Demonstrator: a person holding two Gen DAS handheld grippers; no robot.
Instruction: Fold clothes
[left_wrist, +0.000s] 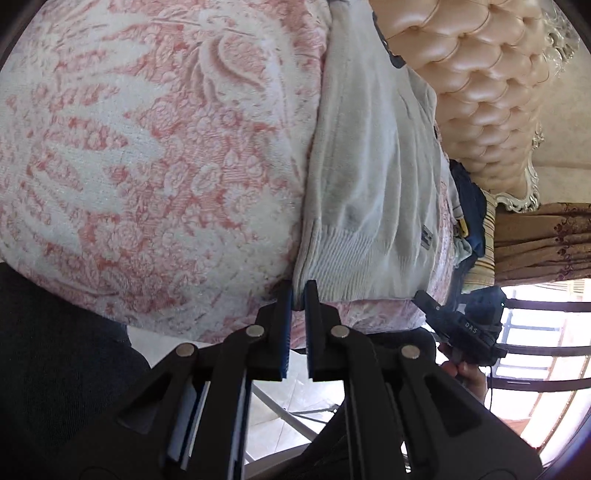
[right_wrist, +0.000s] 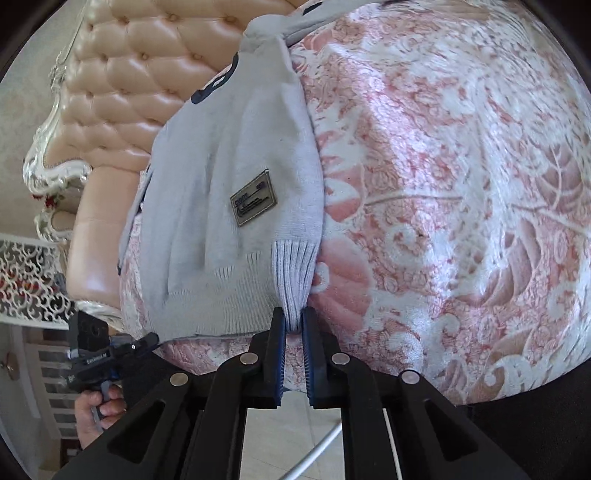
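**Grey knit lies lengthwise on the bed, both grippers at its ribbed hem**

The bed is covered by a pink-and-white floral bedspread (left_wrist: 147, 166), with a tufted peach headboard (right_wrist: 140, 81) at the far end. On the spread lies a pale grey sweater (left_wrist: 369, 166), already narrowed into a long strip with its sides turned in. Its long axis runs from the near edge of the bed toward the headboard: the ribbed hem (right_wrist: 236, 306) points at the person, the dark-trimmed top end points away.

By the look of the knit, it should handle as soft, light and limp, draping and stretching rather than holding shape, so a lifted edge will sag between two holds. The ribbed bands are the thickest, least slippery places to take hold, one at each near corner. A small brown badge (right_wrist: 254, 202) sits stiffly on the front.

The left gripper (left_wrist: 298, 290) has its jaws nearly together at the hem's near corner; whether cloth sits between them, I cannot tell. The right gripper (right_wrist: 293, 317) pinches the ribbed cuff (right_wrist: 293, 273) of the folded-in sleeve.
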